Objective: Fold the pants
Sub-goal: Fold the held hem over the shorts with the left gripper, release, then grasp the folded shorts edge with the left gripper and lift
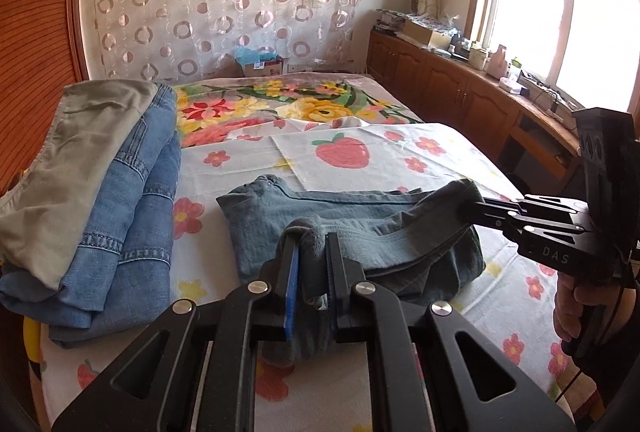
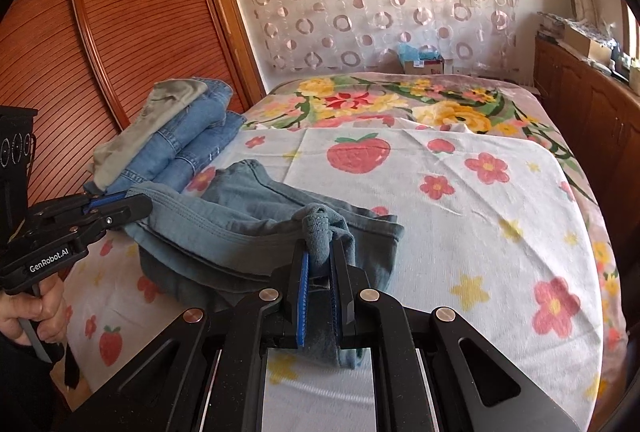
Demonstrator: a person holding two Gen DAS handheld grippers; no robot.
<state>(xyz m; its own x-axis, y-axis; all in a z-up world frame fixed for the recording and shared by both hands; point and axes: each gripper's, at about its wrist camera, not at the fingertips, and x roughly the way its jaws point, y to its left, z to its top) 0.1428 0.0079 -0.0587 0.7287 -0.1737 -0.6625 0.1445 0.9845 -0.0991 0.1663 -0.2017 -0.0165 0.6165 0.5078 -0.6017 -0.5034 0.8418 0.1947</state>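
Faded grey-blue denim, the pair of pants (image 1: 360, 228), lies bunched into a short, thick bundle on the strawberry-and-flower printed white bedsheet (image 2: 460, 192). Several layers already stack on one another; seams and a hem edge show along the near side. Judgement: folding is well along, likely in the last fold or being lifted for placing. The bundle is not yet flat or squared; the near edge sags and the top layer is rumpled.

Left gripper (image 1: 312, 252): jaws closed tight on a gathered wad of the cloth at the bundle's near-left end, fabric bulging above the blue pads and hanging below them.

Right gripper (image 2: 320, 256): same state, clamped on a wad at the near-right end, cloth trailing down between the fingers.

Both pinch points sit on the near edge, with the bulk of the bundle lying beyond the jaws on the sheet.

To the left, close to the bundle, a stack of folded blue jeans with a khaki garment on top (image 1: 92, 168) rests at the bed's edge, probably the finished pile. Remaining, as judged: settle, flatten, and perhaps move this pair there.
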